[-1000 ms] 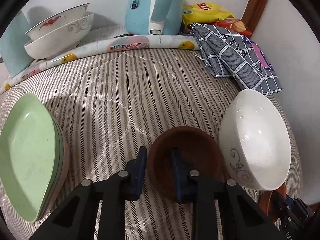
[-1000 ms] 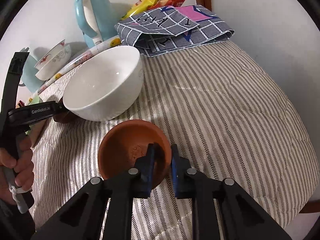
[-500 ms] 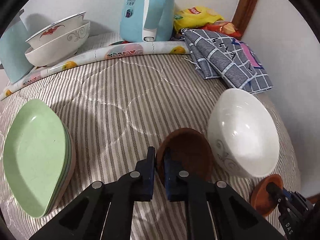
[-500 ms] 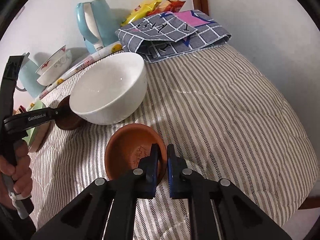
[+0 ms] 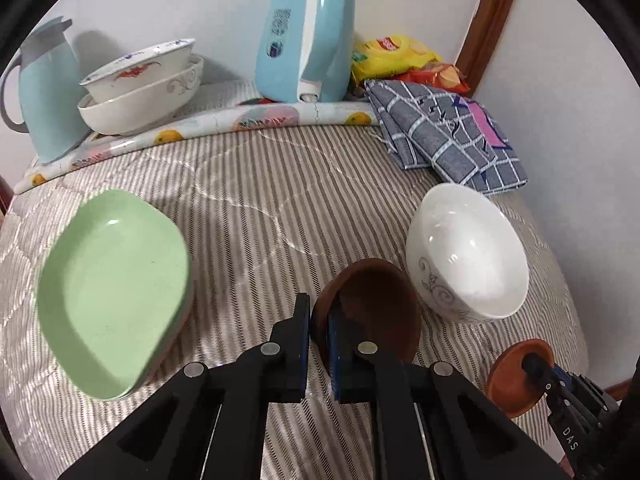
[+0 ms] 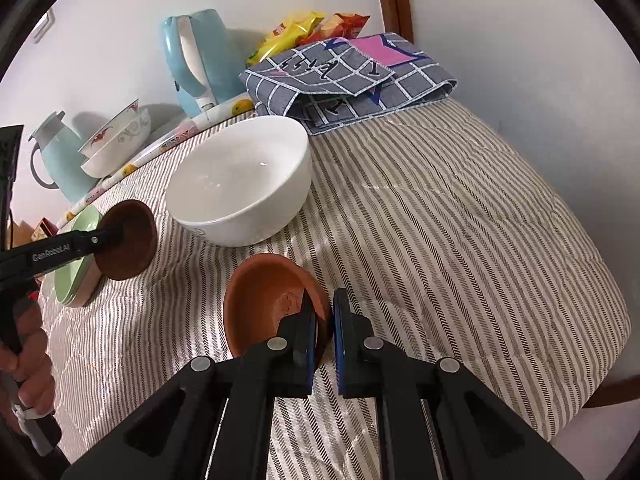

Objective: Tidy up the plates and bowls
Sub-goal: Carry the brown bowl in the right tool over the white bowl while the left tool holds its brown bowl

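Observation:
My left gripper [image 5: 319,326] is shut on the rim of a dark brown bowl [image 5: 376,308] and holds it tilted above the striped cloth; it also shows in the right wrist view [image 6: 128,240]. My right gripper [image 6: 323,320] is shut on the rim of a terracotta saucer [image 6: 268,300], lifted and tilted; the saucer shows at the lower right of the left wrist view [image 5: 516,378]. A large white bowl [image 5: 468,252] stands between them, also in the right wrist view [image 6: 240,180]. Stacked green plates [image 5: 112,292] lie at the left. Two stacked patterned bowls [image 5: 140,84] sit at the back left.
A blue kettle [image 5: 308,36], a blue jug [image 5: 44,88], snack bags [image 5: 396,56] and a folded checked cloth [image 5: 448,136] line the back by the wall. A rolled floral mat [image 5: 200,128] crosses the back. The table edge drops off at the right [image 6: 600,320].
Both grippers closed on their dishes and lifted them off the cloth. The brown bowl and the terracotta saucer now hang tilted in the air.

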### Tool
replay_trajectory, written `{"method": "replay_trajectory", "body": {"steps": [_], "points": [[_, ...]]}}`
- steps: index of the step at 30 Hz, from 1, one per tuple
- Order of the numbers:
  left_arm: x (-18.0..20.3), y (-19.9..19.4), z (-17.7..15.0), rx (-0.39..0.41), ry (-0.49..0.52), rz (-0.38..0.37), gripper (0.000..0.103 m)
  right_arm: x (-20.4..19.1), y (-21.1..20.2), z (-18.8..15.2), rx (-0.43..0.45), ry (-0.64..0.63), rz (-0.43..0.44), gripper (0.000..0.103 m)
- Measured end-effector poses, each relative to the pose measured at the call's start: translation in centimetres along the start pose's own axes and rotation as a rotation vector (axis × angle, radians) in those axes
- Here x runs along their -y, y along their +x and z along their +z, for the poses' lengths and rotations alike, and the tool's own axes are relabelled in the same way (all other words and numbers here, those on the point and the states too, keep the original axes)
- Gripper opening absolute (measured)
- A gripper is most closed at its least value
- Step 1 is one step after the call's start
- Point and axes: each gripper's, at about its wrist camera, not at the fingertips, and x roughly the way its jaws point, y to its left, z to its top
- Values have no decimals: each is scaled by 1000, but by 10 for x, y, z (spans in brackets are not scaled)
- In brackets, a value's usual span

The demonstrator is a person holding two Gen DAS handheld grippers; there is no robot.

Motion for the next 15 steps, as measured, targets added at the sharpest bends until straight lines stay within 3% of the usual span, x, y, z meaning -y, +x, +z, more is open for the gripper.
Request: {"method": "replay_trajectory", "body": {"steps": [15], "points": [[-18, -43, 7, 69, -25, -19, 8, -16, -45, 19, 100, -5, -8, 8]]}}
